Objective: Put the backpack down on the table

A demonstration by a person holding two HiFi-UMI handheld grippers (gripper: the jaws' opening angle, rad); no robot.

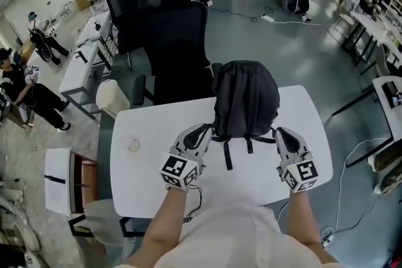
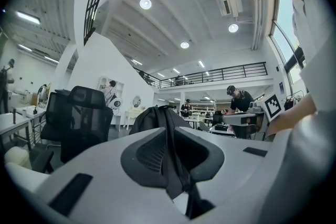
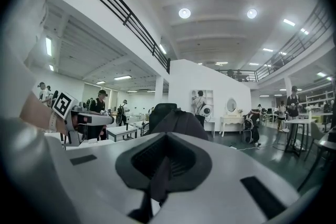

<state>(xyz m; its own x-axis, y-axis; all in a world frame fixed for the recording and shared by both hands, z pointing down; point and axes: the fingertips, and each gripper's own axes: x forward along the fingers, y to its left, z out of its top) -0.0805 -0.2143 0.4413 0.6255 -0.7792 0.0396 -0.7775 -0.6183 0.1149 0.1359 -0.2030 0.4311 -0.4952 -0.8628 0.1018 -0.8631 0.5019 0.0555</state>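
White table (image 1: 151,135) carries little on its left side, only a small round pale thing (image 1: 132,145) too small to name. Next over, the left gripper (image 1: 202,132) has its jaws pressed together on a dark left strap (image 2: 176,168) of the black backpack (image 1: 246,97), the webbing running down between them. The backpack stands upright on the table's far middle, in front of a black office chair (image 1: 173,34). It looks closed, so its contents cannot be seen, though the rounded body suggests it is not empty. The right gripper (image 1: 281,134) pinches the right strap (image 3: 157,178) the same way. To finish well, I judge both sides should come down evenly until the base bears the weight, clear of the far edge — then let go together so nothing tips
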